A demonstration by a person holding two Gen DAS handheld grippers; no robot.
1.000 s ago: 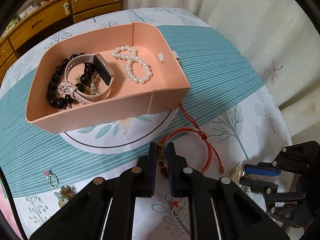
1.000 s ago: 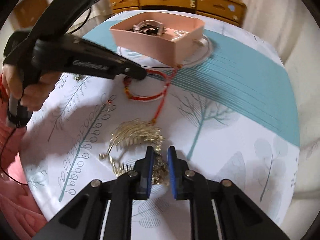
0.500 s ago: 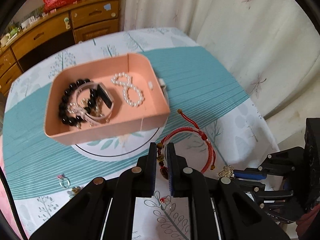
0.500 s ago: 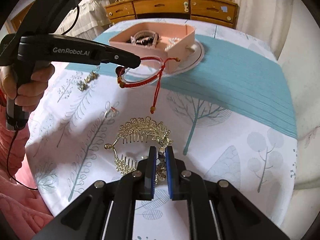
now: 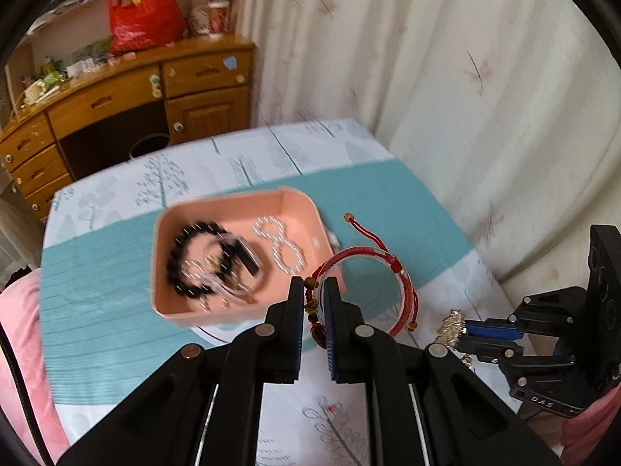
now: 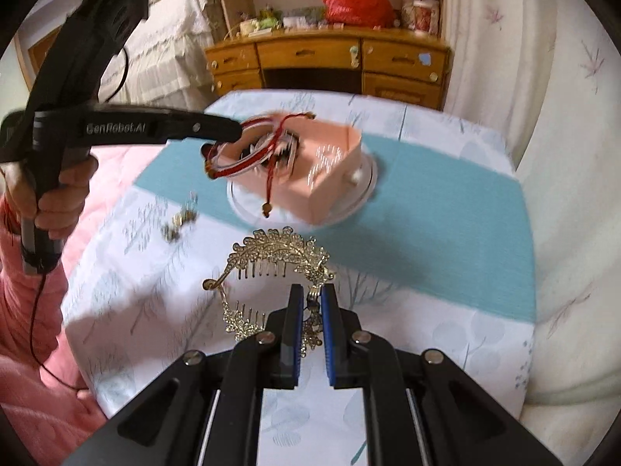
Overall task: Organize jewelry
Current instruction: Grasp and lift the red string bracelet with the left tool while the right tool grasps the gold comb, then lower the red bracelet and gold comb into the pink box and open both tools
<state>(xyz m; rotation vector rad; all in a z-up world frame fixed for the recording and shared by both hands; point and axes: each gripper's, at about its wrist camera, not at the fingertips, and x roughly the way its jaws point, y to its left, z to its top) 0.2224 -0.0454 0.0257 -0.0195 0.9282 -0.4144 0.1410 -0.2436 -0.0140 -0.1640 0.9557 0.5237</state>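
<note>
My left gripper [image 5: 313, 285] is shut on a red cord bracelet [image 5: 372, 272] and holds it in the air near the pink tray [image 5: 167, 310]. The tray holds a black bead bracelet [image 5: 182, 260], a pearl string [image 5: 283, 244] and a watch band. In the right wrist view the red cord bracelet [image 6: 248, 163] hangs from the left gripper [image 6: 229, 134] just in front of the pink tray [image 6: 333, 190]. My right gripper [image 6: 311, 291] is shut on a gold leaf hair comb [image 6: 275, 252] and holds it above the tablecloth.
The tray stands on a round white plate [image 6: 365, 198] on a teal and white tablecloth. Small gold pieces [image 6: 182, 221] lie on the cloth at left. A wooden dresser [image 6: 330, 62] stands behind the table and curtains hang at right.
Both grippers have risen from the table, each with its piece. The red bracelet has lifted off the cloth and moved toward the tray. The gold comb has lifted too.
</note>
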